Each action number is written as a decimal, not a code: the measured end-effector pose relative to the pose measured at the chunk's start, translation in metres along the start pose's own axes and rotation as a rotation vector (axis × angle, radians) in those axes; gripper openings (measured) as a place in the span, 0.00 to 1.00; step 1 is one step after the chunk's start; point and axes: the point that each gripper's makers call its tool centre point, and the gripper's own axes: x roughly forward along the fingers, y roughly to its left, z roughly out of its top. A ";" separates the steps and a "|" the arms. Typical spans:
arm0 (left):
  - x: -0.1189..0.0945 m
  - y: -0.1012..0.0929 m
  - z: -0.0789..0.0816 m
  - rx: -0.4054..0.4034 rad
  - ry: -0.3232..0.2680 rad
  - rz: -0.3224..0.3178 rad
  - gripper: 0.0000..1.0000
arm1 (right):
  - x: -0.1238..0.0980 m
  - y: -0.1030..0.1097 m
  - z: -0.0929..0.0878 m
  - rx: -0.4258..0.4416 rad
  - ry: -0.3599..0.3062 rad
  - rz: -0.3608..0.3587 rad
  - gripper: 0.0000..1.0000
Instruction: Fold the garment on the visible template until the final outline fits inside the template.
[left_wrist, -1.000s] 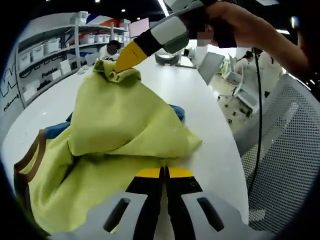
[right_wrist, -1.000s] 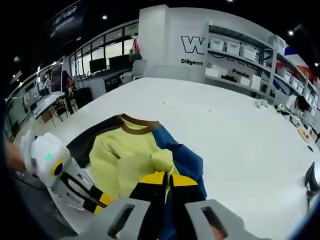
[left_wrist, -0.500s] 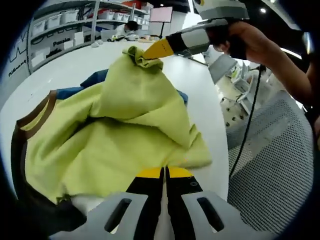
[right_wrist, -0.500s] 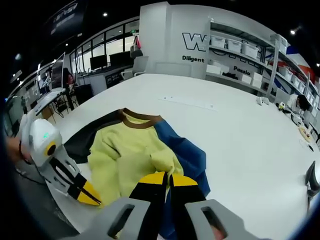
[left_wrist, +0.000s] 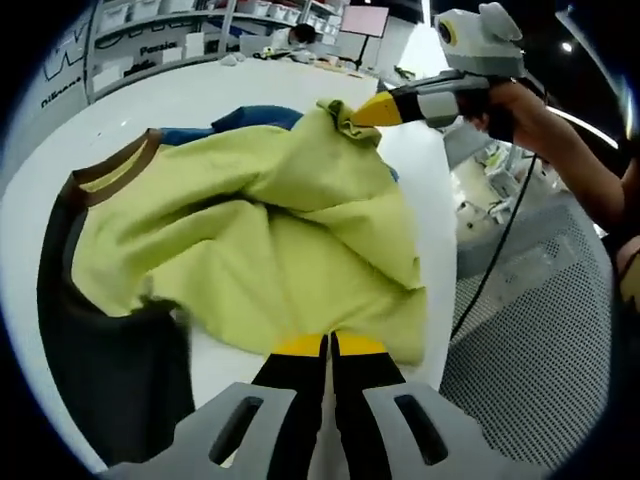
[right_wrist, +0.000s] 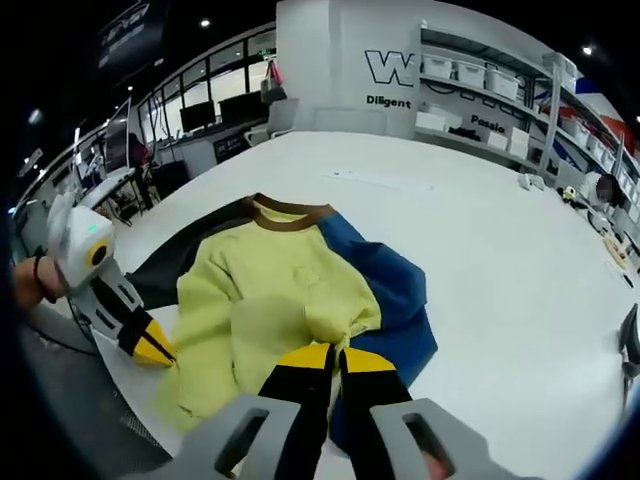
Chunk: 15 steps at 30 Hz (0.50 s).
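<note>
Jaws of both grippers pinched shut on yellow-green garment (right_wrist: 270, 300), left gripper (left_wrist: 330, 345) and right gripper (right_wrist: 335, 352) at adjacent hem corners, apparently; garment lying on white table (right_wrist: 500, 250), over dark template (left_wrist: 120, 370).

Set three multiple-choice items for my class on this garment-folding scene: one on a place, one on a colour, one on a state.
1. Where does the garment lie?
A. on a white table
B. on a chair
C. on the floor

2. What colour is its collar band?
A. red
B. brown
C. white

3. How are the right gripper jaws?
A. wide open
B. shut on the yellow fabric
C. shut on a cable

Answers: 1 A, the white table spreads under it; 2 B, a brown band rims the neck; 3 B, the yellow tips pinch a bunched fold.
</note>
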 end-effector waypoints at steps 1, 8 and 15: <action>-0.002 0.001 -0.002 -0.007 0.001 0.002 0.00 | 0.000 0.001 -0.002 -0.003 0.006 0.002 0.00; -0.016 0.002 -0.018 0.003 0.014 -0.003 0.00 | 0.000 0.018 -0.020 -0.011 0.061 0.086 0.00; -0.025 0.005 -0.028 -0.003 0.035 0.019 0.00 | 0.000 0.032 -0.041 -0.018 0.120 0.156 0.00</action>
